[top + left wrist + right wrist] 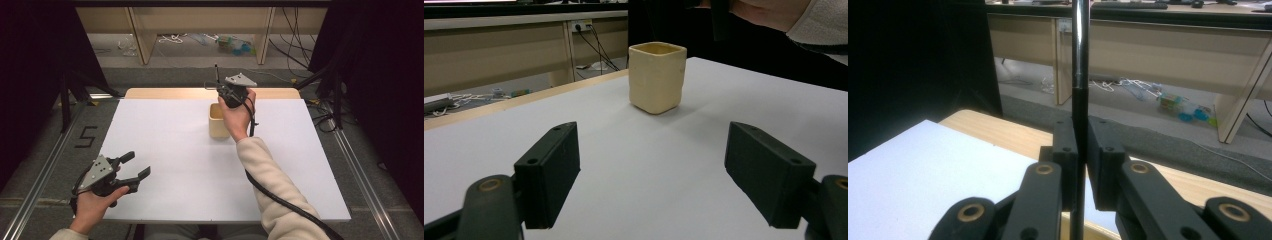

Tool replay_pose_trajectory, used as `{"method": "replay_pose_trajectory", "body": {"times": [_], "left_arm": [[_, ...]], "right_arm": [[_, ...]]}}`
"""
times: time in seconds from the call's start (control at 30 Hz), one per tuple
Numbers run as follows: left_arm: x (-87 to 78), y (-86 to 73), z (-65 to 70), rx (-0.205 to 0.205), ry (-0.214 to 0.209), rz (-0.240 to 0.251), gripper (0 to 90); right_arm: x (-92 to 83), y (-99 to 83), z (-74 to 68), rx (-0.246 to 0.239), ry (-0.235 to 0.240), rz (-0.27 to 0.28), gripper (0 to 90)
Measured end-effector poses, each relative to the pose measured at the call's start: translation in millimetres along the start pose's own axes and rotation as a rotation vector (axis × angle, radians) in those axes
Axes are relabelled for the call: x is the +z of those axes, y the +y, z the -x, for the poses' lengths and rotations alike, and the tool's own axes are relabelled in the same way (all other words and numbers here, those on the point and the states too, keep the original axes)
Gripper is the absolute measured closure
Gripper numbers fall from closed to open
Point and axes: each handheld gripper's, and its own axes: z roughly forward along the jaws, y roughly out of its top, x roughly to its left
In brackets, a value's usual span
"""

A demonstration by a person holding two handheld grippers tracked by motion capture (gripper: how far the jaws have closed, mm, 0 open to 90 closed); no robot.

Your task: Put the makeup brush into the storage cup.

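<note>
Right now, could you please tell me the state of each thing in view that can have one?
Left gripper: jaws open, nothing between them, low over the table's near left corner.
Right gripper: jaws shut on a thin black rod, held upright above the cup.
Cream cup: upright on the white table, top open.

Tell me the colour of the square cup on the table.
Pale cream-yellow; the cup shows best in the left gripper view.

I see a lab or test room: a white table (165, 165) framed by metal floor rails (40, 175), black curtains (30, 60), loose cables (295, 45) and plain wooden desks (200, 22) behind.
</note>
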Motion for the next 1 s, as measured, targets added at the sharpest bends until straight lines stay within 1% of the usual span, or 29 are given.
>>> {"method": "replay_pose_trajectory", "body": {"times": [0.3, 0.37, 0.5, 0.57, 0.73, 1.0], "left_arm": [[-0.4, -0.3, 1.2, -0.019, 0.008, 0.001, 21.9], [-0.4, -0.4, 1.4, -0.021, 0.009, 0.002, 21.9], [-0.4, -0.1, 1.0, -0.012, 0.009, 0.005, 21.8], [-0.3, 0.1, 0.7, -0.005, 0.007, 0.006, 21.7], [-0.4, 0.1, 0.8, -0.007, 0.008, 0.005, 21.7], [-0.4, 0.2, 0.1, 0.001, 0.007, 0.006, 21.7]], "right_arm": [[2.0, -2.1, 1.0, 0.008, -0.005, 0.004, 84.2], [2.1, -2.8, 1.6, 0.003, -0.005, -0.001, 84.2], [2.9, -4.4, 1.7, 0.007, -0.005, -0.002, 84.1], [2.8, -5.0, 2.0, 0.002, -0.006, 0.012, 84.1], [2.7, -5.4, 0.4, 0.002, 0.002, 0.014, 84.2], [3.6, -6.8, 0.8, 0.0, -0.004, 0.025, 84.1]]}}
